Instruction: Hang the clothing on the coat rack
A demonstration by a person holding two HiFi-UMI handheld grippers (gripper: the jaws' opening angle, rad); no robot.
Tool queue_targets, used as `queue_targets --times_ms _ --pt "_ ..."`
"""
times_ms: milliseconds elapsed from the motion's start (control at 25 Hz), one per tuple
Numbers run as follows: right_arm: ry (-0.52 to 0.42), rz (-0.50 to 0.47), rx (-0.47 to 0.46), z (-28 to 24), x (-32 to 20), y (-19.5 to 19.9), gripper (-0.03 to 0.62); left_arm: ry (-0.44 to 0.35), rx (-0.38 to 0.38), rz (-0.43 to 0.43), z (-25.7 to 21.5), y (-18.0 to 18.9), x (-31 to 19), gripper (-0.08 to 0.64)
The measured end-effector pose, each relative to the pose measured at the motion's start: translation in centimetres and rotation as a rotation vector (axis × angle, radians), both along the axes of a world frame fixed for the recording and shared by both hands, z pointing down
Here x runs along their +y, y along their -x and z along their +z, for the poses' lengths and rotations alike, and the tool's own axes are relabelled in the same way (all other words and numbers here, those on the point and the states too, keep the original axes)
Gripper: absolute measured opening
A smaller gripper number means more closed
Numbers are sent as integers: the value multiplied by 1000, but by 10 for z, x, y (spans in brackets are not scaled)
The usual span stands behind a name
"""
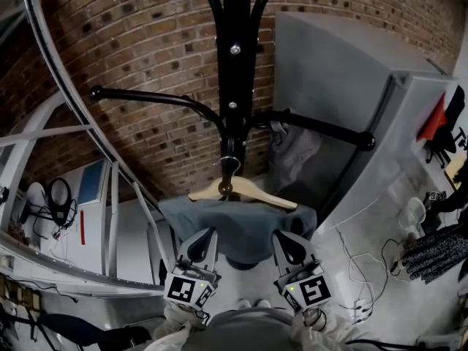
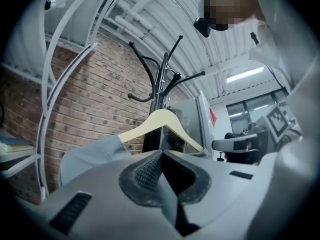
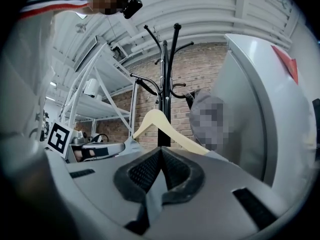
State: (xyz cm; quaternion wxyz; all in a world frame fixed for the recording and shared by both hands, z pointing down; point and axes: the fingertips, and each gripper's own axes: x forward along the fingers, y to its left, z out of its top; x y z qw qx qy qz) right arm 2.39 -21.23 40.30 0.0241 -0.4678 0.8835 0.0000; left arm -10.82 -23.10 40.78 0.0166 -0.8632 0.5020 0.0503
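Note:
A grey garment [image 1: 241, 229] hangs on a wooden hanger [image 1: 248, 194] just in front of the black coat rack [image 1: 236, 64]. The hanger's metal hook [image 1: 229, 168] sits close to the pole, below the rack's side arms; I cannot tell whether it rests on anything. My left gripper [image 1: 207, 234] is shut on the garment's left side and my right gripper [image 1: 281, 236] is shut on its right side. In the left gripper view, grey cloth is pinched in the left gripper [image 2: 162, 154], below the hanger [image 2: 162, 120]. The right gripper [image 3: 161, 151] shows the same pinch under the hanger [image 3: 157, 119].
A brick wall [image 1: 131, 42] stands behind the rack. A tall grey cabinet [image 1: 344, 86] stands at the right, and another grey garment [image 1: 292, 148] hangs by the rack's right arm. White metal shelving [image 1: 44, 145] fills the left. Cables [image 1: 358, 262] lie on the floor at the right.

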Motion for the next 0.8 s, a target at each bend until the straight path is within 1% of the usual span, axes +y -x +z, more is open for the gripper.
queue_targets --times_ms 200,360,520,800 --pt "-16 14 16 -4 -2 -4 21 -21 -12 -14 -7 -1 -2 9" --pt "-55 -4 -1 -13 -3 -2 21 -22 -21 -10 -9 -5 -2 9" --pt "-41 0 29 -10 -3 -4 22 -6 -27 -8 -5 -8 -2 8" --pt "-30 10 22 -8 -6 -7 23 -11 6 18 -5 -13 -4 9"
